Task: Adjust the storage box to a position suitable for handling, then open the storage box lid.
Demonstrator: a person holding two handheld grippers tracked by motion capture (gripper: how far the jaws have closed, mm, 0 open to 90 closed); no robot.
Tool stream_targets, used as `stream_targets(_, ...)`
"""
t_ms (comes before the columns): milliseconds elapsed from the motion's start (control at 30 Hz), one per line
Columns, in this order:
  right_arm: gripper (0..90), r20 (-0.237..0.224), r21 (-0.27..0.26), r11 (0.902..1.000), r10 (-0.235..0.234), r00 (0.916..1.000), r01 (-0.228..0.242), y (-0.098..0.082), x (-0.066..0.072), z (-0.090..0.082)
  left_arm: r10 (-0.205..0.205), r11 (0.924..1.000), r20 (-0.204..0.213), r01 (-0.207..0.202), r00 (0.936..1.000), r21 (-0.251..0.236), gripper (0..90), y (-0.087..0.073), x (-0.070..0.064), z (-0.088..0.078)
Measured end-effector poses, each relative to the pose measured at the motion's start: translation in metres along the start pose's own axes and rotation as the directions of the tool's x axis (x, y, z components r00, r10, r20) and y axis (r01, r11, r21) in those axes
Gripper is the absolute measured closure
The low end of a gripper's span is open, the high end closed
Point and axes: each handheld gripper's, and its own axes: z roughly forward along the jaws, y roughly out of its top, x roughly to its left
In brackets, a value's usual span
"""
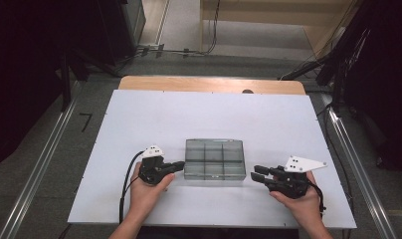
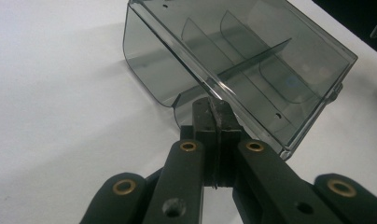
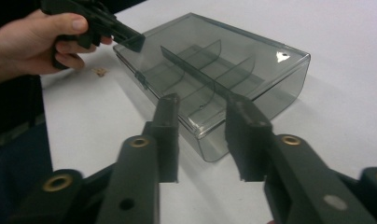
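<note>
Smoky box: grey clear plastic divided box (image 1: 215, 159), six compartments, nothing inside
My left gripper (image 1: 179, 165): pinched on its edge
My right gripper (image 1: 254, 173): jaws narrowly apart, beside it, holding nothing

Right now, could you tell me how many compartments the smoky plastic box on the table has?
6, in two rows of three inside the box: three along its far side, three along its near side. All look empty.

Black tongs (image 1: 180, 165), brass rivets, grey three-cornered top plates, black trailing cables.
</note>
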Motion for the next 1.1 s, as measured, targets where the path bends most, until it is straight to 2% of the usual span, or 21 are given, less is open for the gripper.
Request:
stream_targets(33, 68.2, 0.000, 0.000, 1.0000, 0.000, 1.0000, 0.000, 0.000, 0.000, 0.000, 0.006, 1.0000, -0.004, -0.006, 1.0000, 0.001, 90.0, 0.000, 0.000, 0.000)
stream_targets(167, 80.7, 0.027, 0.021, 0.9997, -0.016, 0.9995, 0.015, -0.005, 0.000, 0.004, 0.012, 0.9999, 0.005, -0.012, 0.9999, -0.001, 90.0, 0.000, 0.000, -0.002)
stream_targets(300, 87.9, 0.029, 0.025, 0.9997, -0.007, 0.9995, 0.006, -0.009, -0.004, 0.004, 0.048, 0.9988, 0.001, -0.048, 0.9989, -0.010, 90.0, 0.001, -0.003, -0.010)
stream_targets(400, 88.0, 0.021, 0.034, 0.9994, 0.003, 0.9998, -0.003, -0.010, -0.007, 0.005, 0.054, 0.9985, 0.009, -0.053, 0.9985, -0.015, 90.0, -0.001, -0.002, -0.016)
stream_targets(633, 88.2, 0.003, 0.083, 0.9965, -0.012, 0.9999, 0.012, -0.011, -0.006, 0.013, 0.070, 0.9976, 0.032, -0.070, 0.9971, 0.003, 90.0, -0.008, -0.003, -0.022)
stream_targets(833, 88.3, -0.001, 0.102, 0.9948, -0.003, 1.0000, 0.004, -0.013, -0.010, 0.018, 0.069, 0.9969, 0.058, -0.071, 0.9959, 0.033, 90.0, -0.011, 0.000, -0.020)
stream_targets(1100, 88.4, -0.011, 0.142, 0.9897, -0.018, 0.9998, 0.019, -0.015, -0.011, 0.027, 0.080, 0.9938, 0.078, -0.085, 0.9938, 0.071, 90.0, -0.013, -0.001, -0.014)
